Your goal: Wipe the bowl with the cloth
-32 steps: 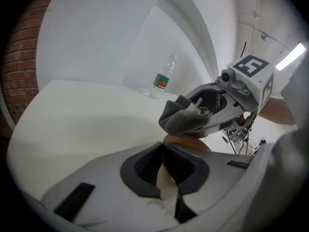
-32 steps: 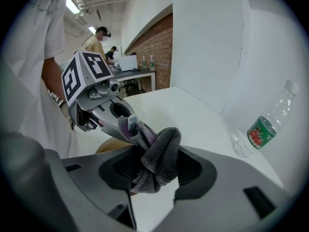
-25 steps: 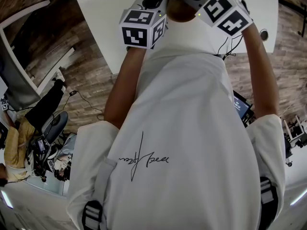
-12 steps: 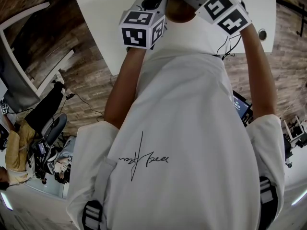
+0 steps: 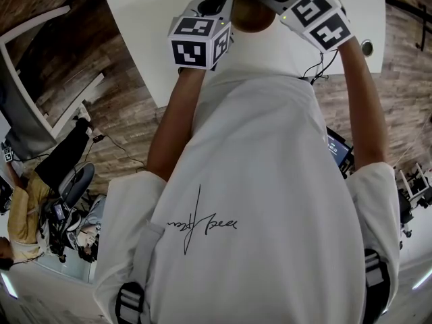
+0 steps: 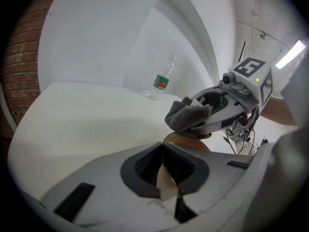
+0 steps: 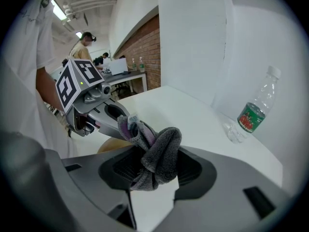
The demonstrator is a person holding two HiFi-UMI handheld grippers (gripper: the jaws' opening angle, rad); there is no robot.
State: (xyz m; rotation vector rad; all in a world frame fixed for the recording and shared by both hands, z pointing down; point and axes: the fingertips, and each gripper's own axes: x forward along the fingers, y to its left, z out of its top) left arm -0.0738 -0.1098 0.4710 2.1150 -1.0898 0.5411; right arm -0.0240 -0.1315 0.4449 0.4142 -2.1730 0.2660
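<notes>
Your right gripper (image 7: pixel 153 170) has rolled a touch since a second ago; the left gripper (image 6: pixel 166 175) hasn't budged, nipped nearly shut on the rim of the tan bowl (image 6: pixel 188 141). Right's clamped on the bunched grey cloth (image 7: pixel 157 149) just above it, so mid-wipe I'd say: next, press in and sweep round.

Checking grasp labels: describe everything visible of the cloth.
The cloth is grey, fuzzy like microfibre, with a lilac fold and a white tag near its top. It is bunched into a wad and clamped between the jaws of the right gripper, sticking out beyond them. From the left gripper view it hangs above the brown bowl; contact cannot be told.
</notes>
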